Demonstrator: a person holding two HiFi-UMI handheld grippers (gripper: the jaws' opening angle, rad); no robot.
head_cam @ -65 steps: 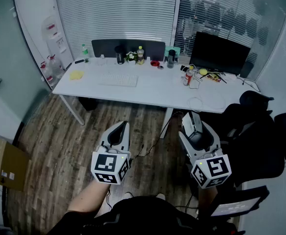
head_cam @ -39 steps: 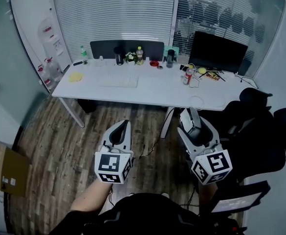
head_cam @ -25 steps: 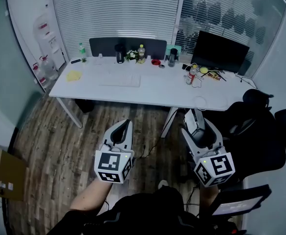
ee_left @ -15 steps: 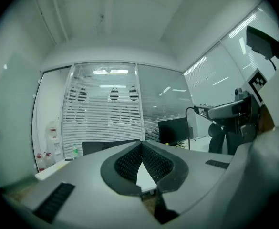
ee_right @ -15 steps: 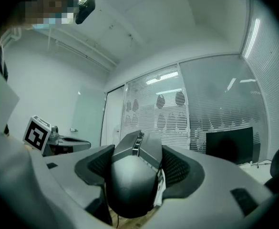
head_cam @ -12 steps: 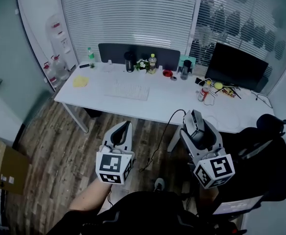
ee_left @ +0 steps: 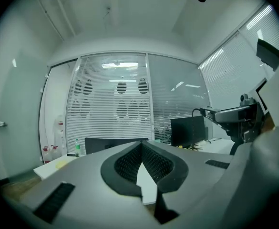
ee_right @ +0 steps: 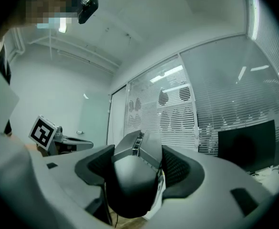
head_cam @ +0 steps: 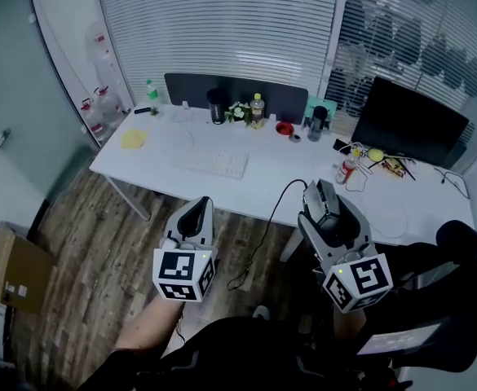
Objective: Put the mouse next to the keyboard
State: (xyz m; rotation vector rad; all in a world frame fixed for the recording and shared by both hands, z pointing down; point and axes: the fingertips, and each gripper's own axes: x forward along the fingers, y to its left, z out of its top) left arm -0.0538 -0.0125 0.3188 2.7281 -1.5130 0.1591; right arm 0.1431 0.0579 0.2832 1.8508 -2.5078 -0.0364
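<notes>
A dark wired mouse (head_cam: 323, 210) sits between the jaws of my right gripper (head_cam: 320, 192), which is shut on it; its black cable hangs down toward the floor. In the right gripper view the mouse (ee_right: 132, 175) fills the space between the pads. The white keyboard (head_cam: 209, 160) lies on the white desk (head_cam: 271, 182), ahead and to the left of both grippers. My left gripper (head_cam: 199, 206) is held in the air in front of the desk, shut with nothing in it. In the left gripper view the left gripper (ee_left: 141, 145) has its fingertips meeting.
A black monitor (head_cam: 405, 120) stands at the desk's back right. Bottles, a black cup and small items line the back edge, with a yellow cloth (head_cam: 134, 138) at the left end. A cardboard box (head_cam: 14, 267) lies on the wood floor at left; a black chair (head_cam: 458, 247) stands at right.
Both grippers have moved closer to the desk, the right one still holding the mouse. The desk and keyboard now look larger and nearer.
</notes>
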